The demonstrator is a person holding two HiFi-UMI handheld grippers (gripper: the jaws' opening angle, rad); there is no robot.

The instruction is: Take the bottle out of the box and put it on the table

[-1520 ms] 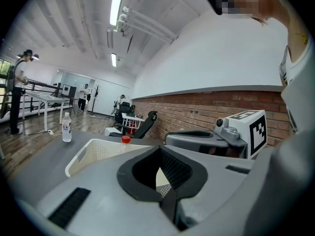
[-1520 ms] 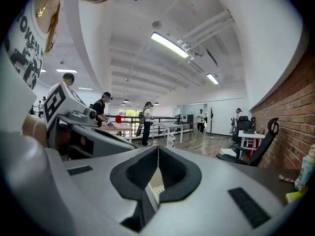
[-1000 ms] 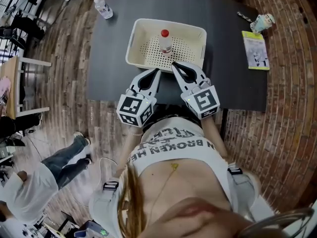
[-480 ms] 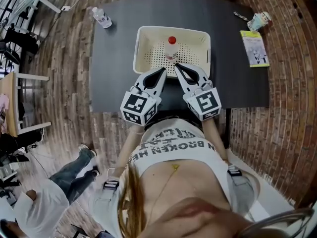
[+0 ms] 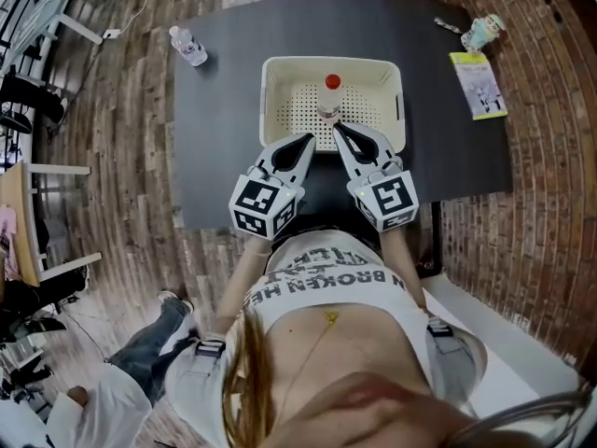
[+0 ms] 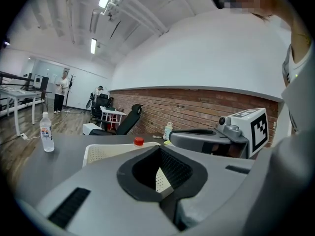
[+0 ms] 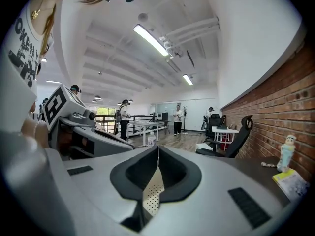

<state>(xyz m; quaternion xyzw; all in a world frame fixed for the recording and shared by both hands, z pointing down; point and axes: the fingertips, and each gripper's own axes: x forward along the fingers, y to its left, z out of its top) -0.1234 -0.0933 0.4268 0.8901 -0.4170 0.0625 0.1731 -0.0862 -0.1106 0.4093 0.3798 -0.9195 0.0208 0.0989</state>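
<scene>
While I stand at the near edge of the dark desk (image 5: 224, 91), white box (image 5: 269, 101) close to that edge, my left gripper (image 5: 311, 139) and right gripper (image 5: 338, 129) both clenched on nothing at its near rim, red-capped bottle (image 5: 330, 101) upright inside, just beyond the right gripper.

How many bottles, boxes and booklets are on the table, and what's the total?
Bottles: 2, the red-capped bottle in the box and the clear bottle near the table corner
Boxes: 1
Booklets: 1, the yellow-green booklet
Total: 4
</scene>
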